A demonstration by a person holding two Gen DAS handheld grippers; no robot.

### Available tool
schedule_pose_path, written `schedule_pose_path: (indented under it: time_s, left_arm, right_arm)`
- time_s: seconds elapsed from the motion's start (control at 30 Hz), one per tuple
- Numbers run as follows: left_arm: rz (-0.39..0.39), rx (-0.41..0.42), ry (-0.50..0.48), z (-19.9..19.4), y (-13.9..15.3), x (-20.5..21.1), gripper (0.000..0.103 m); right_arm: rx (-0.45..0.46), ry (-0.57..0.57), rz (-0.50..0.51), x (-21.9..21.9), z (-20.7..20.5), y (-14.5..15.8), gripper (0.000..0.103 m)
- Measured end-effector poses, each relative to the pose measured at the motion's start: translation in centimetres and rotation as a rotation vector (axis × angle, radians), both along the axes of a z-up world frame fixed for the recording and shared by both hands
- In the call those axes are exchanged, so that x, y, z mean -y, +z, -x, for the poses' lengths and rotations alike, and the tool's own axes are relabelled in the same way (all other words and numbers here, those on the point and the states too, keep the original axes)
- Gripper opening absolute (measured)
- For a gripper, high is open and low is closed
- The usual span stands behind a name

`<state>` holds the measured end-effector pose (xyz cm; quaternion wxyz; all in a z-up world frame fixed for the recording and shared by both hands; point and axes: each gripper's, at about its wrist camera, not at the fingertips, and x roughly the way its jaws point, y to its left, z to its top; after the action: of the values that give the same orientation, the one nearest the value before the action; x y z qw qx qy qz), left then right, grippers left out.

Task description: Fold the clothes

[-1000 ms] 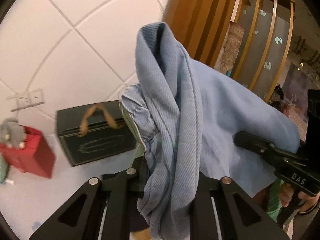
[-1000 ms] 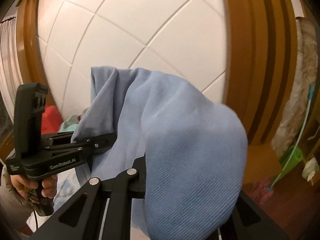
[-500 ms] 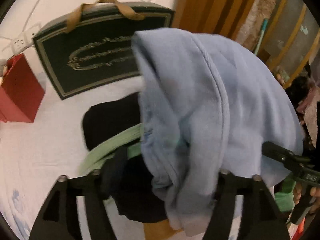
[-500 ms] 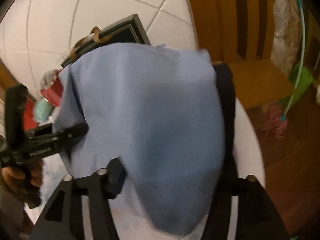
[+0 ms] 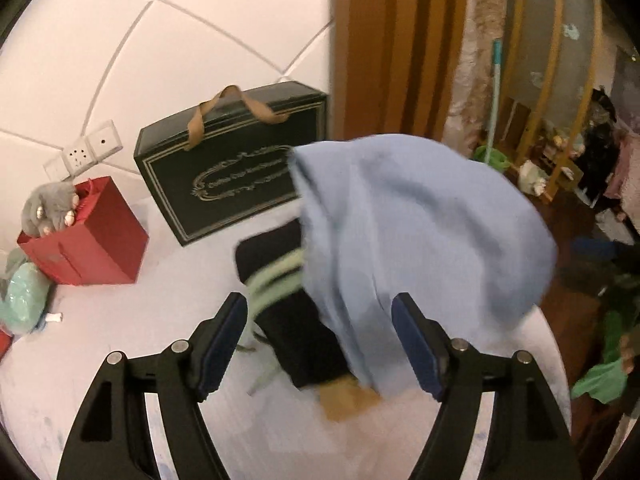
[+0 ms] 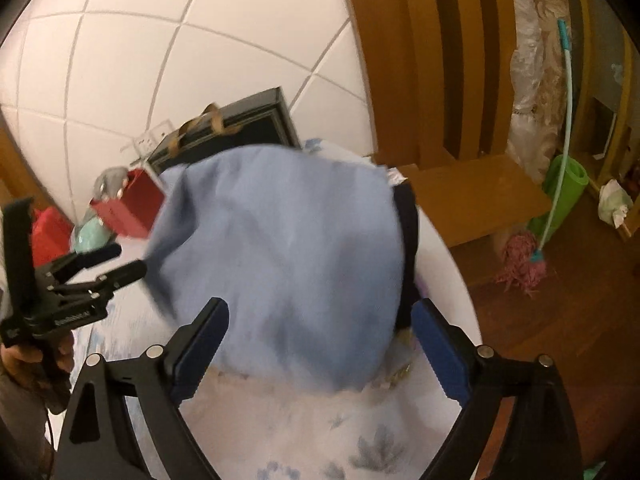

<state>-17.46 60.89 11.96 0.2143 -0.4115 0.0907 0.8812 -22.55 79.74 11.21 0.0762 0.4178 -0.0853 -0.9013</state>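
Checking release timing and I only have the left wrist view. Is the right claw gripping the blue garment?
Observer: No. The right claw is wide open, and the blue garment lies blurred ahead of it, not pinched.
Operator: How does my left claw look from outside?
Observer: The left claw sits by the garment's left edge, jaws apart, with nothing in them.
Operator: What's beneath the garment on the near side?
Observer: A white sheet with a faint blue flower print.
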Motion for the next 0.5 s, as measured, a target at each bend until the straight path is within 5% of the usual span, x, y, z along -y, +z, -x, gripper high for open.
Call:
schedule_pose_path:
  time_s: [0.5]
  left_arm:
    - [-0.037, 0.058, -0.12, -6.8, 0.7, -3.4, 0.077]
  right_arm:
    - [0.026, -0.003, -0.029, 1.9, -6.1, -1.0, 0.103]
